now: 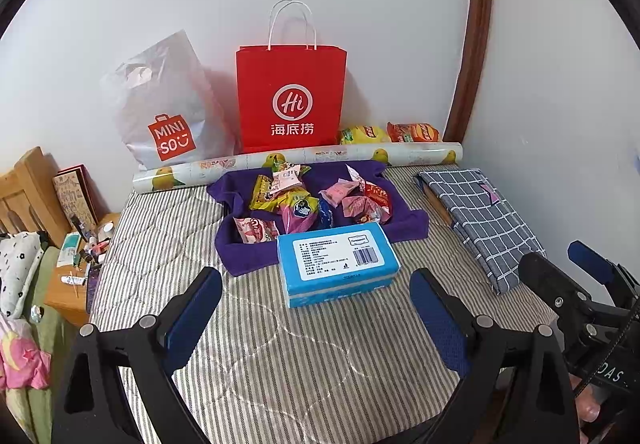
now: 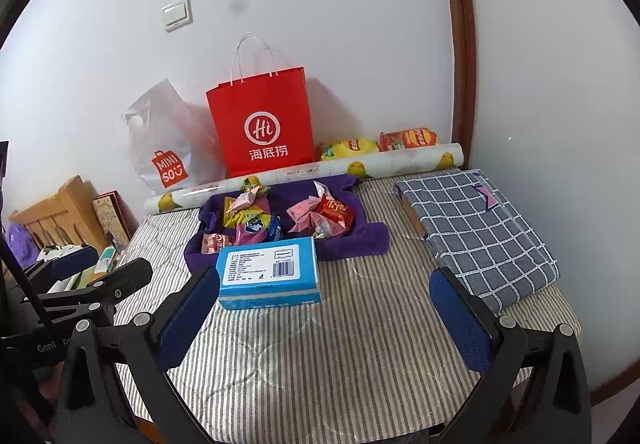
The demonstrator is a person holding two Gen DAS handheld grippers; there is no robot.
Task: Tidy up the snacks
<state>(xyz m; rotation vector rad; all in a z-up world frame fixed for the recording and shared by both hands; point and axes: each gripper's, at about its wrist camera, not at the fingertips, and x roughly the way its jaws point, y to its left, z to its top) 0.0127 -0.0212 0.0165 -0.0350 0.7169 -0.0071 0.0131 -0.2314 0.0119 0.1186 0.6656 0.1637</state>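
Several wrapped snacks [image 1: 304,200] [image 2: 280,216] lie piled on a purple towel [image 1: 404,226] [image 2: 360,240] on the striped mattress. A blue tissue pack [image 1: 336,264] [image 2: 268,272] sits in front of the towel. Two chip bags, yellow [image 1: 362,135] [image 2: 350,149] and orange [image 1: 412,132] [image 2: 408,140], rest against the wall. A red paper bag [image 1: 290,96] [image 2: 262,120] stands upright behind the towel. My left gripper [image 1: 316,308] is open, short of the tissue pack. My right gripper [image 2: 324,308] is open too, holding nothing; it also appears at the right edge [image 1: 560,264] of the left wrist view.
A white plastic shop bag [image 1: 168,112] [image 2: 168,140] leans on the wall left of the red bag. A patterned paper roll [image 1: 296,162] [image 2: 304,174] lies along the wall. A folded checked cloth [image 1: 480,220] [image 2: 476,232] covers the right side. A cluttered wooden bedside table [image 1: 72,284] stands left.
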